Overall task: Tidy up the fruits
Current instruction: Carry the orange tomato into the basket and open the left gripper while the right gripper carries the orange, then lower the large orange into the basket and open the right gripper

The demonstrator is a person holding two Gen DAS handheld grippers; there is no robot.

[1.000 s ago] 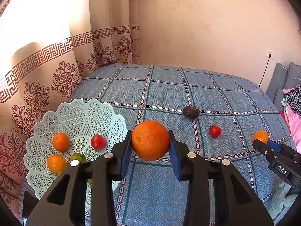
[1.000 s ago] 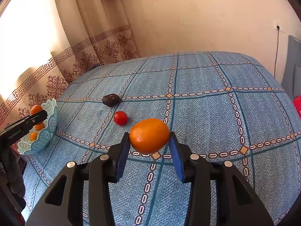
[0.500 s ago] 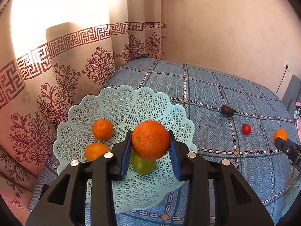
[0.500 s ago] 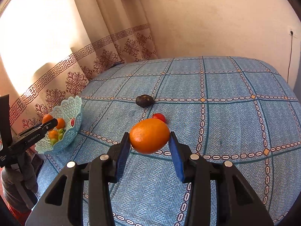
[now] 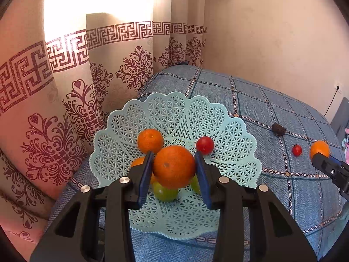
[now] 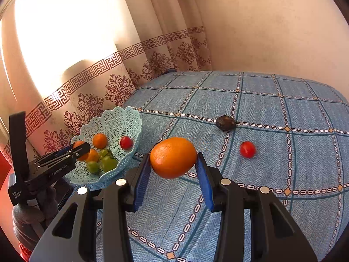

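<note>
Over the basket (image 5: 229,131), from my left wrist camera, my left gripper (image 5: 173,170) is clamped on an orange (image 5: 173,166), with oranges, a tomato (image 5: 204,145) and green fruit below. From my right wrist camera, my right gripper (image 6: 173,159) clamps another orange (image 6: 173,157) above the bedspread (image 6: 283,100), near a loose tomato (image 6: 247,149).

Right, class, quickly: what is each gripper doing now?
Left gripper: shut on an orange, above the basket.
Right gripper: shut on another orange, above the bed.
</note>
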